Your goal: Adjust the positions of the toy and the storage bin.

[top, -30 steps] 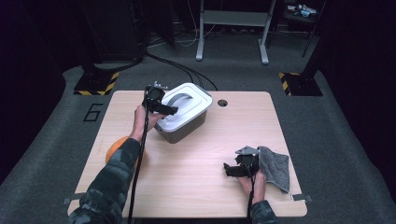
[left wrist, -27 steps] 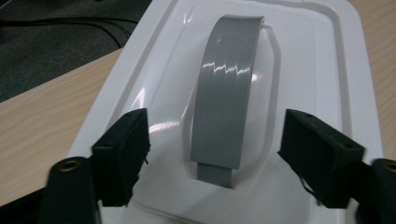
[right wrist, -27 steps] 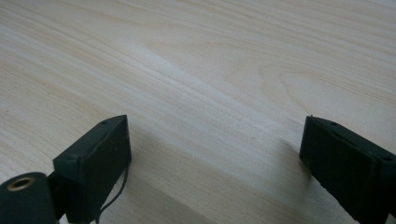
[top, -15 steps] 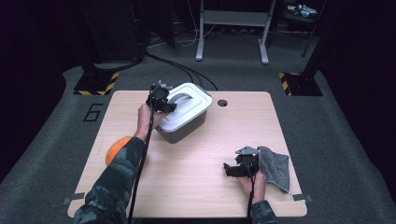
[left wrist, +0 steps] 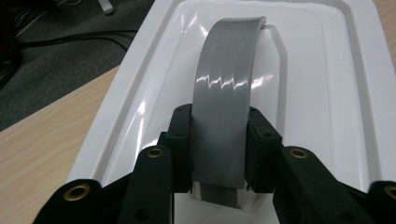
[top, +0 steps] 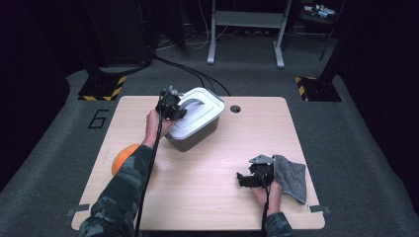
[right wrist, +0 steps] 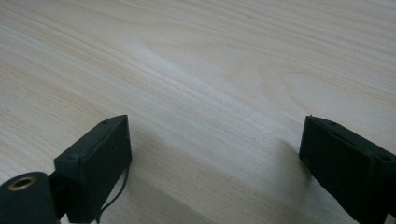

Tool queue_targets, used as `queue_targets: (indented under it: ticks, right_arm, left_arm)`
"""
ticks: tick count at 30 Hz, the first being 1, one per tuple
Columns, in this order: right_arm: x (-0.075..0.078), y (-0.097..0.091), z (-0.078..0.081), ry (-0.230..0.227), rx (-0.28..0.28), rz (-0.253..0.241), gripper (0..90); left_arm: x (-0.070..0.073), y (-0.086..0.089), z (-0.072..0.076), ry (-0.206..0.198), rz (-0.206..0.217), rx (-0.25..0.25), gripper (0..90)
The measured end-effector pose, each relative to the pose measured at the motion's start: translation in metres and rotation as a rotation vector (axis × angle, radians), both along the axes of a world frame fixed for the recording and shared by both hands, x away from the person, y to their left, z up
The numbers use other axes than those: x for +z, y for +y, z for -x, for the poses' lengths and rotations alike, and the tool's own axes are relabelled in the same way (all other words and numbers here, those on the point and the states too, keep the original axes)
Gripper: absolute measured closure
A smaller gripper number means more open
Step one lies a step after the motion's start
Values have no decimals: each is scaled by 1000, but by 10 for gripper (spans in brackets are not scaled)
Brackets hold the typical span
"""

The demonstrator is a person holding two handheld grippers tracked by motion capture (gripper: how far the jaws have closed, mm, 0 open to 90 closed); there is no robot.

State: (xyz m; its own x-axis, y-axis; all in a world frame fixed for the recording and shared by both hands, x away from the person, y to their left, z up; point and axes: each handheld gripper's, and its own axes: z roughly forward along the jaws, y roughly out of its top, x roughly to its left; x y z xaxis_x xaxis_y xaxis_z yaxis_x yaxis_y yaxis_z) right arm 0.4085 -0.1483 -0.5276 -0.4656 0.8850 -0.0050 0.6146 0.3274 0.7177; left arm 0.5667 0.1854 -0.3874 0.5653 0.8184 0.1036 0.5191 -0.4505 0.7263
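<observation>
The white-lidded grey storage box (top: pixel 193 122) sits near the wooden table (top: pixel 207 197)'s far edge, its long axis running diagonally. The left gripper (left wrist: pixel 219 149) clamps the lid's grey handle (left wrist: pixel 226 93). Bare tabletop lies between it and the right gripper (right wrist: pixel 212 158), whose jaws are spread wide beside a grey cloth (top: pixel 290 177). An orange ball (top: pixel 123 157) rests near the left edge.

Two tongs, one white-lidded box (top: pixel 193 124), one orange ball (top: pixel 123 157), one grey cloth (top: pixel 289 177), one table (top: pixel 207 197).

Dark room — grey carpet floor (top: pixel 346 148), metal stand (top: pixel 245 29) behind.
</observation>
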Motion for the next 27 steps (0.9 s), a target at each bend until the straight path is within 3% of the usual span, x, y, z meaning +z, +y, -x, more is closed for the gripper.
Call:
queue_targets:
  ticks: [7,23,27]
  right_arm:
    - [0,0,0,0,0,-1,86]
    - [0,0,-1,-6,1,-6,87]
    - [0,0,-1,-6,2,-5,87]
  left_arm:
    - [-1,-2,4,-17,-6,-50,676]
    - [1,-3,14,8,-2,-134,676]
    - [1,-1,16,21,-6,-177,675]
